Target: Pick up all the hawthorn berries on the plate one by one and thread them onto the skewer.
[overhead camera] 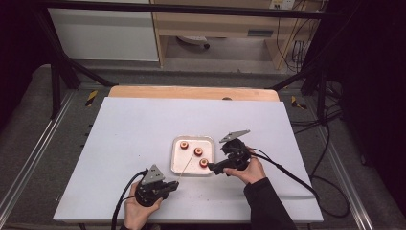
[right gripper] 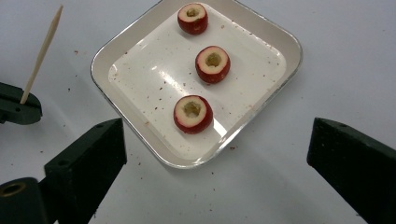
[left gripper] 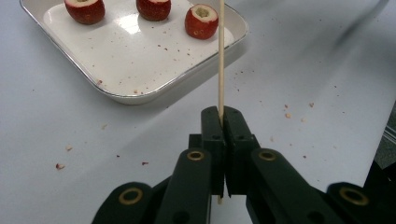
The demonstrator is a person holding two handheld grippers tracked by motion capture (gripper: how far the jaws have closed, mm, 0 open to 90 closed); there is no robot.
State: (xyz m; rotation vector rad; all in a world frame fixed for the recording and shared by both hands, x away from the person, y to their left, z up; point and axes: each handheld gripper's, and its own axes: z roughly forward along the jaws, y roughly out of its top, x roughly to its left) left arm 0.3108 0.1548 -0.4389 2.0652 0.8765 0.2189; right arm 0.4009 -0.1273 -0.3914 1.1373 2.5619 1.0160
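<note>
Skewering not begun: thin wooden skewer [left gripper: 221, 56] bare, clamped in left gripper [left gripper: 221, 122]. Right gripper [right gripper: 215, 140] wide open, empty, over white square tray [right gripper: 261, 109]. Three cored red fruit pieces [right gripper: 193, 113] in tray, unpicked.

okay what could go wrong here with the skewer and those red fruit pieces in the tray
The skewer is thin and the left gripper pinches only its base, so pushing into fruit might bend or snap it. The right gripper is open above the nearest fruit piece; a hard squeeze could crush the hollowed piece or shove the tray.
</note>
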